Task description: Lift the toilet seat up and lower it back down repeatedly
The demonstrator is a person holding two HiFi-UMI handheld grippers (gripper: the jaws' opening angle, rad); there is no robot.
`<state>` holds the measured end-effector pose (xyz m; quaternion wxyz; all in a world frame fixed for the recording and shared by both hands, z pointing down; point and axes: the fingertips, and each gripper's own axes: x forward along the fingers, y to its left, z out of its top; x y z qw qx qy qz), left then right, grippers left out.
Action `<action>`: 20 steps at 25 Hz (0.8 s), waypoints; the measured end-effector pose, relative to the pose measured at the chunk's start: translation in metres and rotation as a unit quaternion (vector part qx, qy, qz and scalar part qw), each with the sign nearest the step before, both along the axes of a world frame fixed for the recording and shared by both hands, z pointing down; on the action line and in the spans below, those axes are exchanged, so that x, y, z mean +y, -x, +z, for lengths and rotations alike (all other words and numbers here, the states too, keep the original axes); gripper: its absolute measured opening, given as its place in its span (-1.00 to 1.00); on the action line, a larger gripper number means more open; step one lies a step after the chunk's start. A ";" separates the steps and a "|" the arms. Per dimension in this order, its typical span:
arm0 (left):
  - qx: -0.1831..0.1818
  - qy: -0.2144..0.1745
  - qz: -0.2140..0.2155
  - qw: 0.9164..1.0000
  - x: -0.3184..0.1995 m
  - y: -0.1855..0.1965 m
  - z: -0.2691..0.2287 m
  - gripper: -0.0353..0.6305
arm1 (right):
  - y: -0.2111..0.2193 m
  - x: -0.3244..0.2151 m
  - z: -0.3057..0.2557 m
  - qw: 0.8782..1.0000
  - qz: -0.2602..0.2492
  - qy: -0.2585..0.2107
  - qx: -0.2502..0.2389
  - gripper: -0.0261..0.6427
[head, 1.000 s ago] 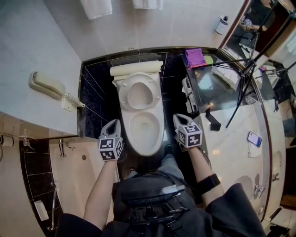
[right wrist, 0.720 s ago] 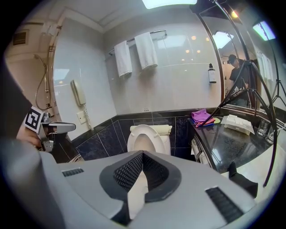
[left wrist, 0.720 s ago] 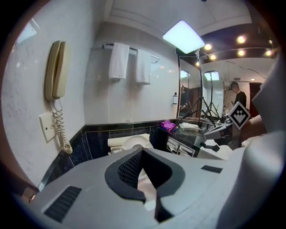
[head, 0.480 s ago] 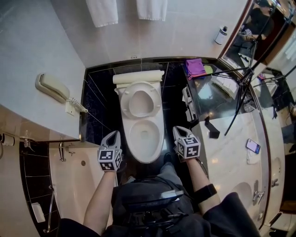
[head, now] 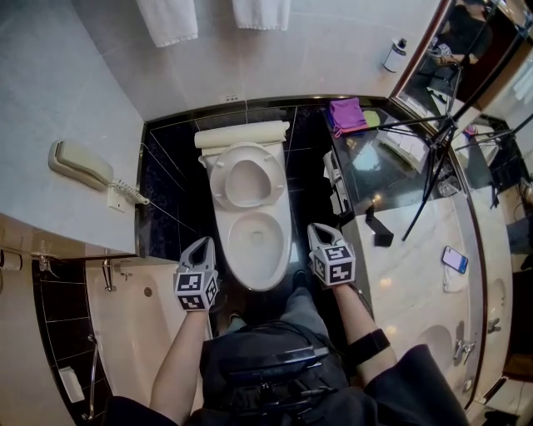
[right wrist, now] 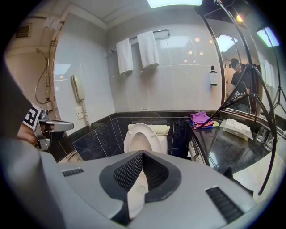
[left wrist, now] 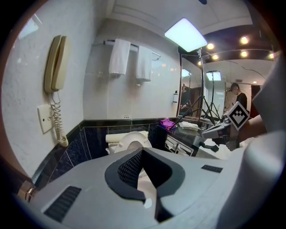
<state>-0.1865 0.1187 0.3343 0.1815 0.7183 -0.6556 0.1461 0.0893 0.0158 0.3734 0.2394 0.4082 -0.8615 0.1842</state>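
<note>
Finds the seat [head: 247,179] up, leaning back behind the bowl [head: 284,256]. Holds left gripper [head: 202,242] and right gripper [head: 319,230] either side of the bowl's front (jaws pressed together, gripping nothing), both apart from the seat.

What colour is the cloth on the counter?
The cloth is purple, clearest in the head view.

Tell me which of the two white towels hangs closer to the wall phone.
The towel at the head view's left, toward the wall phone; the other towel hangs nearer the mirror.
</note>
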 end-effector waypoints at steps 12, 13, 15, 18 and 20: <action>-0.018 0.017 -0.006 1.000 -0.064 -0.015 0.031 -0.89 | 0.049 -0.083 0.019 0.990 -0.103 -0.039 0.086 -0.47; -0.019 0.019 -0.008 1.000 -0.072 -0.015 0.037 -0.89 | 0.055 -0.094 0.023 0.990 -0.110 -0.037 0.083 -0.46; -0.019 0.026 -0.013 0.999 -0.086 -0.016 0.051 -0.89 | 0.069 -0.115 0.032 0.988 -0.125 -0.036 0.082 -0.39; -0.022 0.039 -0.015 0.999 -0.105 -0.018 0.073 -0.89 | 0.089 -0.144 0.048 0.983 -0.151 -0.044 0.095 -0.31; -0.023 0.050 -0.017 0.998 -0.115 -0.020 0.089 -0.89 | 0.100 -0.163 0.060 0.978 -0.168 -0.052 0.109 -0.28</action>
